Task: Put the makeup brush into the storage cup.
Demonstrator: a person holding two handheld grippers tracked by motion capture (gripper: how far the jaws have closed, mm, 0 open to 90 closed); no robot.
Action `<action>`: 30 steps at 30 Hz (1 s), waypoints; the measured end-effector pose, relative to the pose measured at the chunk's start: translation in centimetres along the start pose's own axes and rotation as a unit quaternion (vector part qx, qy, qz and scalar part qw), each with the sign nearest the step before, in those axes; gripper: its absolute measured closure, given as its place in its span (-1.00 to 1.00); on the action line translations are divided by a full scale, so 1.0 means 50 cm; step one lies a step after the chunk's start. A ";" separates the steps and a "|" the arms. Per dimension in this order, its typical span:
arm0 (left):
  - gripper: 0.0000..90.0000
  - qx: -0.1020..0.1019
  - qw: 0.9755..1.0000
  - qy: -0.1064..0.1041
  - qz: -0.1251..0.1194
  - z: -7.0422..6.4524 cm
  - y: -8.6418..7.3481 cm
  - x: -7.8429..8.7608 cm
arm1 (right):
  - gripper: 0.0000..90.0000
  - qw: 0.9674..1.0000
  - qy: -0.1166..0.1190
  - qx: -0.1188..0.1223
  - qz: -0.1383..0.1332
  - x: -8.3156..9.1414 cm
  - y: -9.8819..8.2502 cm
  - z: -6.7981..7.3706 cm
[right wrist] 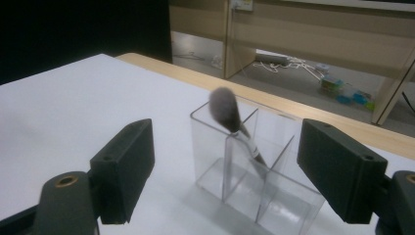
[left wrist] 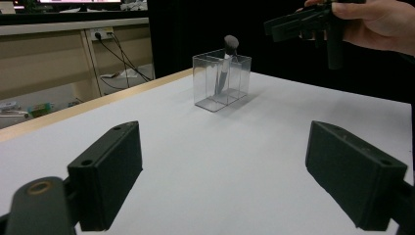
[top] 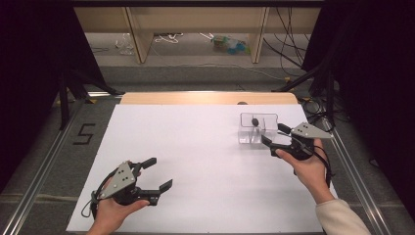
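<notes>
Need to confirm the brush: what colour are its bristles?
Grey, on the brush leaning in the clear organiser; right gripper view shows it best.

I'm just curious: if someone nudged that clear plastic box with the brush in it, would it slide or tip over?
The clear box looks thin-walled and probably light, so a low nudge would likely slide it on the smooth white table. The brush leans with its fluffy head above the rim, so a high push might tip it.

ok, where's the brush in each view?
High view: brush upper right of centre, in the clear box.
Left gripper view: brush top centre, head above the box rim.
Right gripper view: brush centre, leaning in the box.
Shared landmark: the clear box, near the table's wooden far edge.
</notes>
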State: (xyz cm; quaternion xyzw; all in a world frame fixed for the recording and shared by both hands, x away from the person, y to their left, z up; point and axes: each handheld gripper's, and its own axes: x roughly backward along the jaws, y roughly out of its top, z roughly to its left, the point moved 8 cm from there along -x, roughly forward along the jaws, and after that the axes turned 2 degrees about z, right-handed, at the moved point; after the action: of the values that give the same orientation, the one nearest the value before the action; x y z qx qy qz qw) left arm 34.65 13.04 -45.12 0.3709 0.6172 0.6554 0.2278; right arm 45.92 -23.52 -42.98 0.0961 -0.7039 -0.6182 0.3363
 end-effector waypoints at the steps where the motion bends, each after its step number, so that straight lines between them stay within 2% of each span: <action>1: -0.70 -0.001 1.000 0.000 0.000 0.000 0.000 0.000 | -0.48 1.000 0.001 0.002 0.002 0.006 -0.002 0.004; 6: -0.71 -0.002 1.000 0.002 -0.001 0.002 0.000 0.001 | -0.48 1.000 0.016 0.007 -0.017 0.025 -0.005 0.027; 13: -0.71 -0.003 1.000 0.003 -0.001 0.003 0.001 0.001 | -0.48 0.999 0.043 0.014 -0.024 0.044 -0.016 0.061; 14: -0.71 0.004 1.000 0.004 -0.002 0.002 0.001 0.001 | -0.48 0.999 0.044 0.015 -0.020 0.047 -0.019 0.065; 18: -0.71 -0.004 1.000 0.006 -0.003 0.005 0.003 0.003 | -0.48 0.998 0.057 0.024 -0.016 0.055 -0.029 0.079; 19: -0.71 -0.003 1.000 0.005 -0.004 0.005 0.004 0.004 | -0.48 0.998 0.067 0.016 -0.009 0.058 -0.033 0.086; 21: -0.71 -0.004 1.000 0.006 -0.004 0.006 0.004 0.004 | -0.48 0.997 0.072 0.014 -0.022 0.062 -0.034 0.093; 22: -0.71 -0.007 1.000 0.006 -0.003 0.007 0.003 0.004 | -0.48 0.997 0.067 0.017 -0.018 0.067 -0.037 0.093; 24: -0.71 -0.003 1.000 0.006 -0.004 0.008 0.003 0.003 | -0.48 0.997 0.076 0.017 -0.008 0.077 -0.045 0.098; 25: -0.71 0.004 1.000 0.007 -0.003 0.007 0.002 0.003 | -0.47 0.997 0.075 0.017 -0.008 0.081 -0.048 0.099; 26: -0.71 0.000 1.000 0.008 -0.004 0.008 0.003 0.004 | -0.47 0.997 0.070 0.015 -0.017 0.081 -0.049 0.100; 30: -0.71 -0.001 1.000 0.009 -0.004 0.008 0.003 0.004 | -0.47 0.996 0.081 0.017 -0.014 0.093 -0.058 0.109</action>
State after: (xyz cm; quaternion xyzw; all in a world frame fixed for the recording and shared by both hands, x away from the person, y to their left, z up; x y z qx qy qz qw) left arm 34.85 13.44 -44.95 0.3625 0.6202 0.6581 0.2256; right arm 38.37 -22.33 -44.10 0.1611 -0.6836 -0.6007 0.3818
